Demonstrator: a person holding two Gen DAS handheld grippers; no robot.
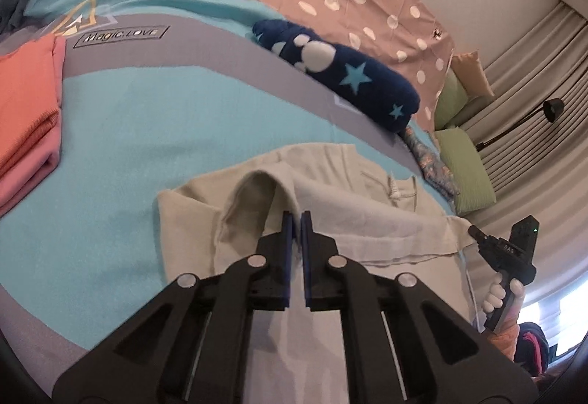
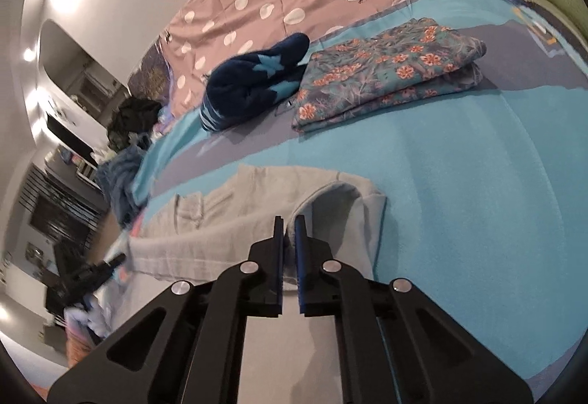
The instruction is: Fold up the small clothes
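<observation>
Both grippers pinching cream shorts (image 1: 330, 190) on the turquoise blanket (image 1: 128, 132).
Left gripper (image 1: 297, 220) and right gripper (image 2: 289, 224) level, pointing forward, jaws nearly together, each clamped on a raised fold.

One cream cotton shorts (image 1: 330, 205), one navy star-patterned fleece roll (image 1: 341, 73), one folded floral garment (image 2: 389, 73), one folded coral-pink stack (image 1: 25, 117), two green pillows (image 1: 466, 168).

open teal bedspread (image 2: 459, 183) ahead, floral stack (image 2: 386, 73), navy roll (image 2: 253, 91) beyond
</observation>
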